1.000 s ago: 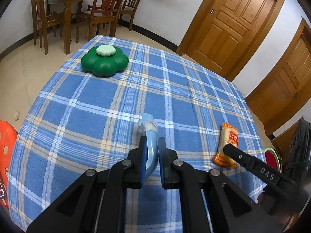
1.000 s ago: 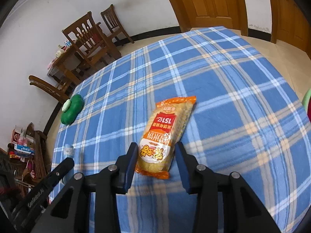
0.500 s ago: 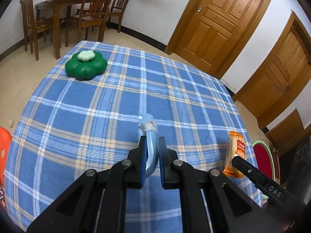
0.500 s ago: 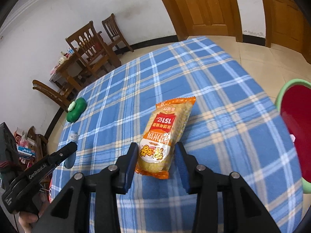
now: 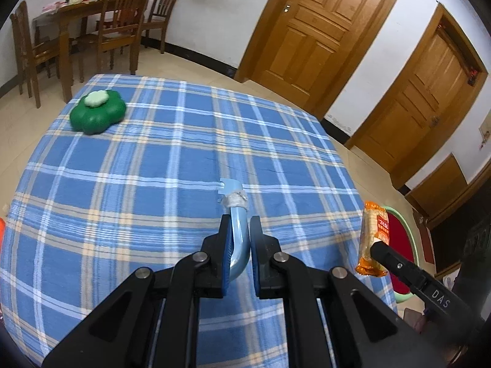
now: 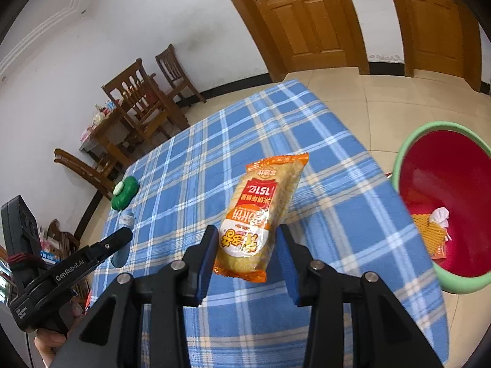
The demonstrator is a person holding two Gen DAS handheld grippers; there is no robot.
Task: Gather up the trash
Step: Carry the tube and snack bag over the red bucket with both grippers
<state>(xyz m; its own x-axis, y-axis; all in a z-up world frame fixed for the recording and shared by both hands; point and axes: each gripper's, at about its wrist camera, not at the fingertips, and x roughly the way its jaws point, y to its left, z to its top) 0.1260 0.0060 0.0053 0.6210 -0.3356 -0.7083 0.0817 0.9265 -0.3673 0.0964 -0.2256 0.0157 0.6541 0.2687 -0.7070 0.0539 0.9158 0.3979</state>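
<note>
Left tongs (image 5: 240,224) first: shut tight on a pale blue curved piece (image 5: 237,233), pads pressed to both its sides, taped tip poking out ahead over the blue plaid tablecloth (image 5: 153,184). Far off to the left on that cloth, near its back corner, a green flower-shaped box (image 5: 98,112) with a paler lid. Behind it, past the table edge, a wooden dining table (image 5: 76,9) with chairs around it and small clutter on top. Further right along the wall, two wooden doors (image 5: 313,27). At the right edge of the left wrist view, one finger of the other tool against an orange snack packet (image 5: 373,242), with a red bin (image 5: 409,239) partly hidden behind it. Seen from the right wrist: at far left a hand (image 6: 49,340) gripping the left tool, blue piece visible in its tip. In the middle, right tongs (image 6: 247,236) partway closed and clamped on the lower end of the snack packet, one pad on each long edge, printed face up, top end tilted away and clear of the cloth. Right of the table and lower down, the red bin with its green rim, just beside the table edge. Inside it, an orange wrapper (image 6: 429,230) and a crumpled white tissue (image 6: 440,214).
</note>
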